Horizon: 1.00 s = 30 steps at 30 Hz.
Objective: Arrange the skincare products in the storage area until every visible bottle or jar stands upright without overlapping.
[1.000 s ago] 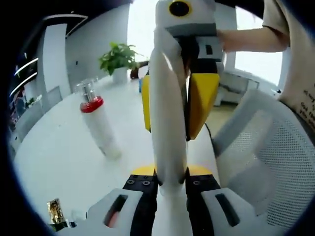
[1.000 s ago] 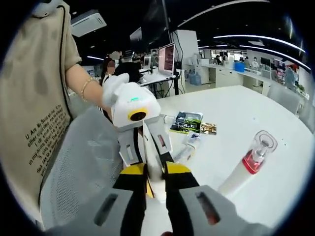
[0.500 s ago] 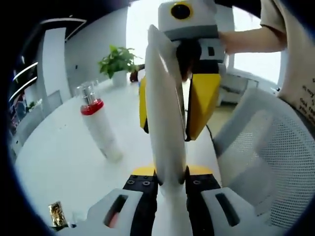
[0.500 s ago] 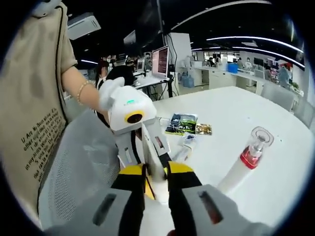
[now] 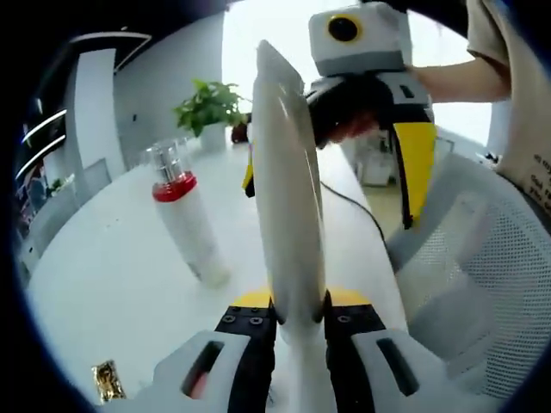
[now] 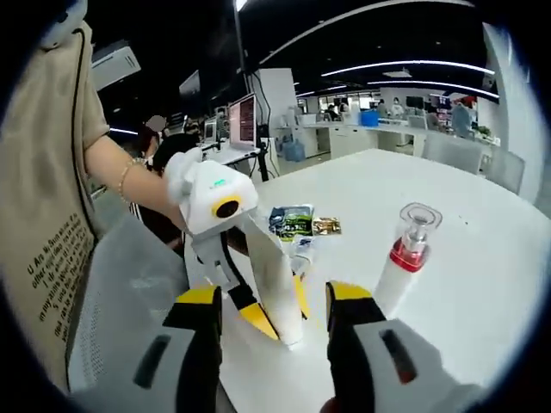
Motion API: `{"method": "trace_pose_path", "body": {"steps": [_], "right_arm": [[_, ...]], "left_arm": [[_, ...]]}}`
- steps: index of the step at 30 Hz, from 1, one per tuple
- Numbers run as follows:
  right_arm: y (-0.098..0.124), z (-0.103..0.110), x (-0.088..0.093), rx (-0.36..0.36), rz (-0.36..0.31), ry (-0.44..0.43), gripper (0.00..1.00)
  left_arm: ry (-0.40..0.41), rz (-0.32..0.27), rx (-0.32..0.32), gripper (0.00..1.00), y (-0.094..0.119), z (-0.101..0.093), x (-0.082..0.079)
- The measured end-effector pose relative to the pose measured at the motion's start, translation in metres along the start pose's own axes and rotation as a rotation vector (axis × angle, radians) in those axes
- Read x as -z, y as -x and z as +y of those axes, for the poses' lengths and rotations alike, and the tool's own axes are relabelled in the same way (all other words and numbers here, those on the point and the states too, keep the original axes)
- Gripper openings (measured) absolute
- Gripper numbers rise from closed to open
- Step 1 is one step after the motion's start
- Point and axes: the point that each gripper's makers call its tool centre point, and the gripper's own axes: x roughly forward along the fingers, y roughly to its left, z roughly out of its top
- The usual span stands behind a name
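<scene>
Skincare tube (image 5: 288, 215), white and flat-ended, is clamped between the jaws of the left gripper (image 5: 293, 314) and rises straight ahead of it. In the right gripper view the same tube (image 6: 274, 280) is seen standing on end on the white table (image 6: 482, 258), held by the left gripper (image 6: 263, 314) just ahead of the right gripper's jaws.

The right gripper (image 6: 271, 301) is spread wide and holds nothing; its yellow-tipped jaws stand to either side of the tube without touching it. In the left gripper view it (image 5: 331, 185) is seen beyond the tube.

A white pump bottle with a red collar and clear cap (image 5: 185, 219) stands upright on the table to the left of the left gripper; from the right gripper it (image 6: 403, 262) lies ahead and to the right. Small sachets (image 6: 301, 222) lie flat farther off.
</scene>
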Motion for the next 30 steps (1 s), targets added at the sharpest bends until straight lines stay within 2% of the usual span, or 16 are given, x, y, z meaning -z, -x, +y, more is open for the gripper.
{"method": "trace_pose_path", "body": {"steps": [8,15,22,30], "right_arm": [[0.017,-0.016,-0.001,0.139,-0.042,-0.036,0.66],[0.024,-0.030,0.013,0.224,-0.034,-0.082,0.81],[0.037,-0.039,0.019,0.292,-0.059,-0.130,0.85],[0.048,-0.040,0.029,0.336,-0.066,-0.165,0.89]], "left_arm": [[-0.012,-0.002,0.000,0.17,-0.005,0.021,-0.003],[-0.015,-0.005,0.005,0.17,-0.010,0.036,-0.007],[-0.016,-0.014,-0.004,0.17,-0.013,0.052,-0.009],[-0.014,-0.014,-0.022,0.17,-0.016,0.075,-0.009]]}}
